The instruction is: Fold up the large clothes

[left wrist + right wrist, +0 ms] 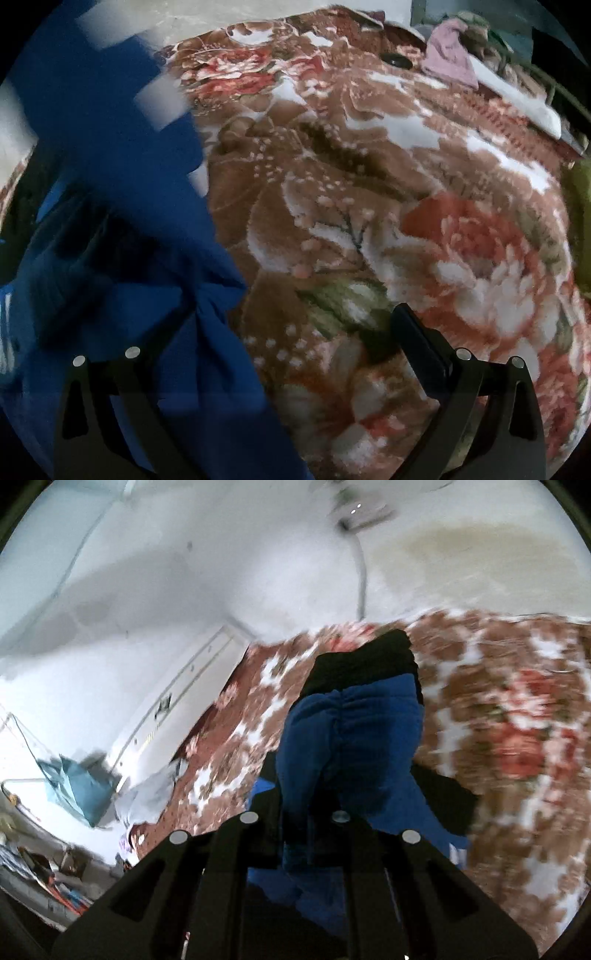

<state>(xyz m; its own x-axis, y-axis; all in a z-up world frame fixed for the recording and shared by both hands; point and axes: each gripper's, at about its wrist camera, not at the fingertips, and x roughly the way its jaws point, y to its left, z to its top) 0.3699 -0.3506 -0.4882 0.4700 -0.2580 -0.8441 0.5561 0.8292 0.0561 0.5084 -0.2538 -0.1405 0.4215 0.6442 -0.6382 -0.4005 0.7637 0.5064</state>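
My left wrist camera looks steeply down, close over the floral blanket [369, 221]; my right wrist camera tilts across it toward the white wall [184, 572]; both share the blue garment [122, 258].

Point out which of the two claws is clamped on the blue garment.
The right claw: its fingers pinch bunched blue garment. The left claw stands wide open over the floral blanket, gripping nothing.

No readable text, label, brand, number or sign shows anywhere.
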